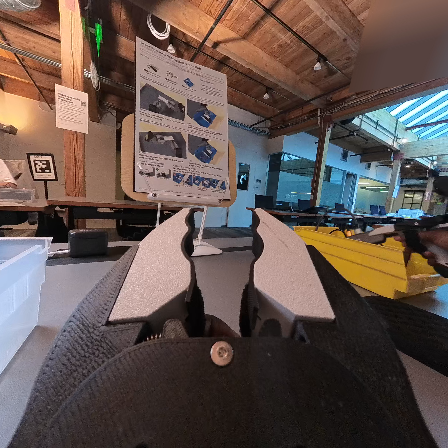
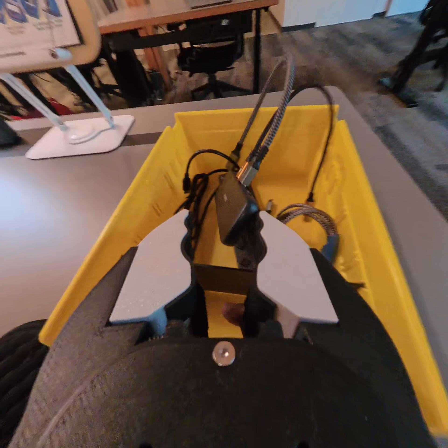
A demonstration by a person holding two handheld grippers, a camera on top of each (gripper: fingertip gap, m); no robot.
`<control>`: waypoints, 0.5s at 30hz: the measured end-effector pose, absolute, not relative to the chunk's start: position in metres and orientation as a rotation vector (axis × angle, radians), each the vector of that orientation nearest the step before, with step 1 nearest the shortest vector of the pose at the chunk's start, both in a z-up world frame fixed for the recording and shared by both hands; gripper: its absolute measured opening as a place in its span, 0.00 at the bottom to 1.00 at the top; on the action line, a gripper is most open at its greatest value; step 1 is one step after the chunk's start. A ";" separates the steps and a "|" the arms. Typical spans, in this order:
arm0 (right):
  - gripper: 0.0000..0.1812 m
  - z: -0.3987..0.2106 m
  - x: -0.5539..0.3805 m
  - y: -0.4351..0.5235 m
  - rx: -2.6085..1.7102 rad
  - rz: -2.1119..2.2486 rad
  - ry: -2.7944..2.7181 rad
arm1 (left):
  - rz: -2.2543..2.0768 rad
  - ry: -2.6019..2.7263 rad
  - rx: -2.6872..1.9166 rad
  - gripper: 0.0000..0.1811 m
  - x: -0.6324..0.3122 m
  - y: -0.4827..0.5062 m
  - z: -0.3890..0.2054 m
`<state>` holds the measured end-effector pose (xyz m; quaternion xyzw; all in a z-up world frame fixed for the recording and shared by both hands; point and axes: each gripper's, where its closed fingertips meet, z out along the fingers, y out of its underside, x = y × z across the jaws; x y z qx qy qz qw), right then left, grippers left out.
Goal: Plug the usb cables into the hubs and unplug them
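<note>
Grey fingers of the left tool (image 1: 221, 218) stand apart with nothing between them, raised above the grey tabletop (image 1: 72, 286) and aimed at a printed instruction sheet (image 1: 181, 121) propped on a white stand (image 1: 206, 249). A translucent white bin (image 1: 21, 286) sits at the left edge of that view, and a small black case (image 1: 87, 243) rests on the tabletop behind it. Off to the right lies the yellow bin (image 1: 358, 269), with the right tool (image 1: 373, 236) reaching over it, held by a person's hand (image 1: 434, 247).

From the right wrist view, the right tool (image 2: 224, 214) points down into the yellow bin (image 2: 135, 206), its fingers parted wide. A dark USB hub (image 2: 232, 213) sits tilted between the fingertips, its lower end close against the right finger (image 2: 283, 261); motion blur hides whether the fingers actually press on it, so I cannot tell if it is gripped. Braided cables (image 2: 271, 106) are plugged into the hub's far end through metal connectors (image 2: 247, 173) and arch up past the bin's back wall. A thin black cable (image 2: 324, 135) loops over the right side and ends in a loose plug (image 2: 310, 198) hanging inside the bin. A tangle of black cable (image 2: 196, 179) lies to the left of the hub, and a coiled braided cable (image 2: 312, 218) rests against the right wall. The white stand's base (image 2: 80, 138) is on the tabletop, left of the bin
</note>
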<state>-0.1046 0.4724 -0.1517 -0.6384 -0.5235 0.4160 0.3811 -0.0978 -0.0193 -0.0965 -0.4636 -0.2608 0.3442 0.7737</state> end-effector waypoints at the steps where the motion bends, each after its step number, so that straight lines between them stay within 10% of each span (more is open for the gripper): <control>1: 0.30 -0.150 -0.100 0.477 -1.615 0.997 -1.332 | 0.746 -0.564 -1.004 0.25 -0.098 -0.019 -0.096; 15: 0.72 -0.141 -0.041 0.366 -1.110 1.064 -1.745 | 0.768 -0.537 -1.021 0.25 -0.095 -0.016 -0.096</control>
